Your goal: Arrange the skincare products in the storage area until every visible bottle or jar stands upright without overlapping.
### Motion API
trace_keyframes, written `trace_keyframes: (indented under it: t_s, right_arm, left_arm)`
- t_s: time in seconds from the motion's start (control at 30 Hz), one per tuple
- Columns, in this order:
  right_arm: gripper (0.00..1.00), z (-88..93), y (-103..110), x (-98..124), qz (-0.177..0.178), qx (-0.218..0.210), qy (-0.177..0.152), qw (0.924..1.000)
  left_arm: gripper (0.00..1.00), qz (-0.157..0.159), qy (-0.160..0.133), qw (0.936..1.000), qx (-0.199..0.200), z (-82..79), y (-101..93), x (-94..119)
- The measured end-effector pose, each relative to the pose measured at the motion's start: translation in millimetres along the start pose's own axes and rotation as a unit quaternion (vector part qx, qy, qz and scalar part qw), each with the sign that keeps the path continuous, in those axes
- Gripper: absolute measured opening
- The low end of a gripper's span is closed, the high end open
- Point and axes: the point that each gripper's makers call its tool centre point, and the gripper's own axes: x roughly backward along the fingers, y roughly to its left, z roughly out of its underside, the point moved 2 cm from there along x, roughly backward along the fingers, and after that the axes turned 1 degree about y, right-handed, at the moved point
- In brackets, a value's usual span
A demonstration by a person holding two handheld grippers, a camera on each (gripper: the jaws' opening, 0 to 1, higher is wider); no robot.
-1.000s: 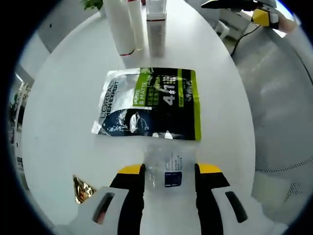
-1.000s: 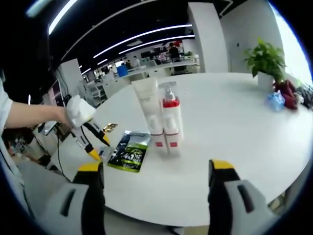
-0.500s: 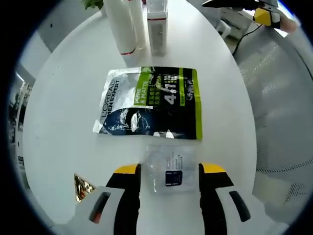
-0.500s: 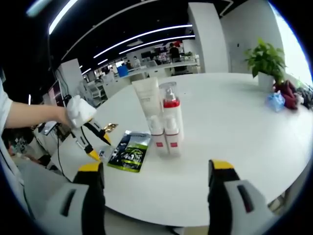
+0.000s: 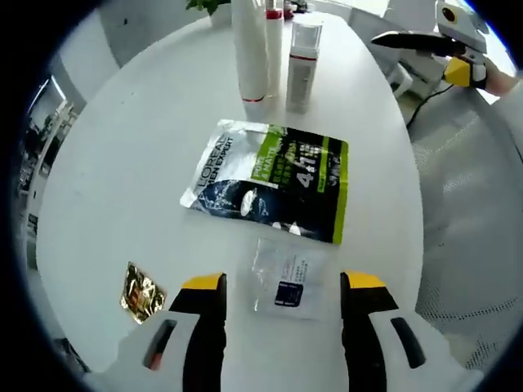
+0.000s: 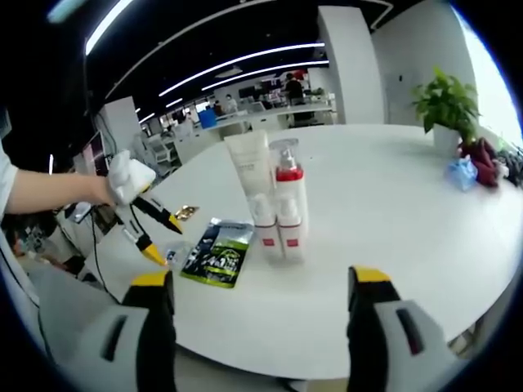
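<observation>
Flat on the white worktop [image 5: 122, 163] between the spread jaws of the left hand-held gripper [image 5: 282, 282], a clear sachet [image 5: 286, 278]: likely light, limp, slippery, best pinched at an edge; right hand-held gripper [image 6: 260, 278] spread too, empty.

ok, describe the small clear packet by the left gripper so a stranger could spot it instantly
On the round white table, find the big black, green and silver pouch lying flat. The clear packet lies just beside it on the side towards the left gripper, between its open jaws. It is see-through with a small dark label, unlike the crumpled gold foil wrapper nearby.
</observation>
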Motion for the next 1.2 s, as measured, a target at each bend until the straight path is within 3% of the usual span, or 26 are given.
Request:
trace_keyframes:
  t_s: [0.37,0.6,0.9,1.07,1.2]
  right_arm:
    - [0.88,-0.1,1.9,0.0,-0.009,-0.004,-0.002,0.9999]
    - [0.88,1.4,6.2,-0.9,-0.017,0.010,0.004,0.9998]
    - [0.88,3.9,8.7,-1.4,-0.024,0.013,0.010,0.9996]
    - [0.88,5.2,11.4,-1.9,-0.030,0.020,0.015,0.9992]
    - [0.88,6.3,13.4,-2.2,-0.034,0.027,0.018,0.9989]
  left_arm:
    - [0.64,-0.025,-0.040,0.9962,0.074,9.8,-7.4,19.4]
    - [0.74,-0.043,-0.075,0.9890,0.120,16.9,-15.3,29.2]
    - [0.81,-0.057,-0.123,0.9734,0.185,28.2,-31.3,41.5]
    - [0.83,-0.070,-0.156,0.9594,0.224,32.7,-38.9,49.6]
    - [0.85,-0.077,-0.162,0.9536,0.242,41.2,-46.7,52.4]
